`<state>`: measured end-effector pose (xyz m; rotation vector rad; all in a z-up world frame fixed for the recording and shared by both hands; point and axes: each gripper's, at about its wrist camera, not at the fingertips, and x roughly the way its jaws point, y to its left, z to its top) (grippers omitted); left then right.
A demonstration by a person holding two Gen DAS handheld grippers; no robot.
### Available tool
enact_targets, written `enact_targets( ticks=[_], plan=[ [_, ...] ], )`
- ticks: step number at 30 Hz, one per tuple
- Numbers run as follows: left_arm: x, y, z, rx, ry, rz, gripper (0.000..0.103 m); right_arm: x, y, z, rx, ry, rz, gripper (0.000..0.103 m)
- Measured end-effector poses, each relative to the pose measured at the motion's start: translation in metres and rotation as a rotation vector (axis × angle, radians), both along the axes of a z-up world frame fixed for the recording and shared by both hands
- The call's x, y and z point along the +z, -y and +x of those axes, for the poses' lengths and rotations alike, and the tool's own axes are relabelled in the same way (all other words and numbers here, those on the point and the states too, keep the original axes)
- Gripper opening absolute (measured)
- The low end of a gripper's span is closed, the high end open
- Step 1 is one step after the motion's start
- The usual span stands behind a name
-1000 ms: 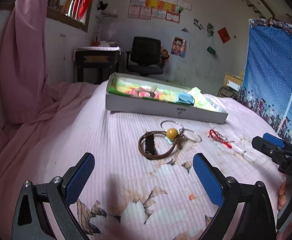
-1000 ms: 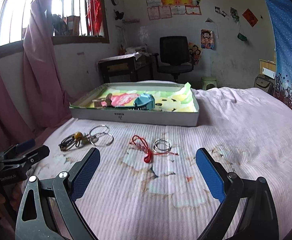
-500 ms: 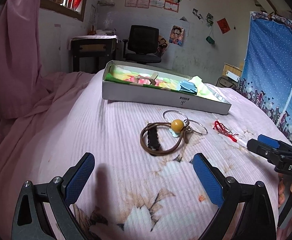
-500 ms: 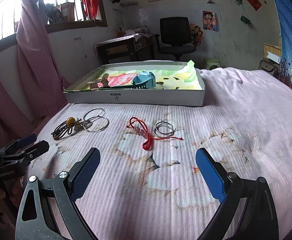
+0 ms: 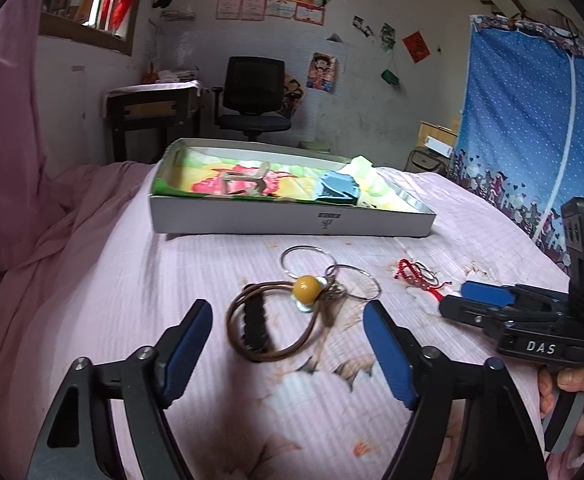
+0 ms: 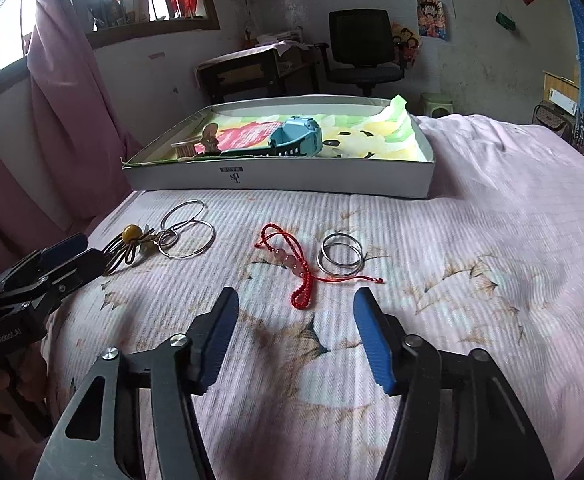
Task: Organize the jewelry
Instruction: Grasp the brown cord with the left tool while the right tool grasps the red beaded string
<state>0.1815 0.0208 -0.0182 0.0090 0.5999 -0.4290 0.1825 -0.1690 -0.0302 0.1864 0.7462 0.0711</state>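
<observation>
Item one: a brown cord bracelet (image 5: 270, 326) carrying a yellow bead (image 5: 307, 287), lying on the bed (image 5: 92, 280) tangled against two large wire rings (image 5: 305, 262). We judged it light and limp; the cord would sag and drag the rings along, so we would take it at the bead or the thick dark braided section, where there was bulk to pinch.

Item two: a red braided string bracelet (image 6: 292, 264) with pale pink beads, lying just beside a pair of small silver rings (image 6: 339, 258), its loose tail running under them. We judged it very light, soft and prone to snagging; the beaded middle looked the surest hold.

Item three: the silver rings themselves, stiff, thin, flat on the cloth, likely slippery and hard to lift off a soft sheet.

Destination, as we took it: the shallow white box (image 6: 280, 176) further up the bed, already holding a blue watch (image 6: 297, 138) and a hair clip (image 5: 248, 178).

Left gripper (image 5: 288, 332): released, jaws just narrowed, standing either side of the cord bracelet without pressing it.

Right gripper (image 6: 295, 326): released, jaws likewise just narrowed, nothing between them, poised just short of the red bracelet.
</observation>
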Motion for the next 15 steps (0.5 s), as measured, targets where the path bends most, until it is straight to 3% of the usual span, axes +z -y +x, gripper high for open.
enact_targets(
  ticks=[10, 15],
  plan=[
    [-0.001, 0.014, 0.013, -0.034, -0.054, -0.011, 0.056, -0.011, 0.003, 0.012, 0.013, -0.034, 0.050, 0.048],
    [-0.008, 0.022, 0.022, -0.029, -0.110, 0.011, 0.044, -0.014, 0.005, 0.021, 0.019, -0.046, 0.085, 0.040]
  ],
)
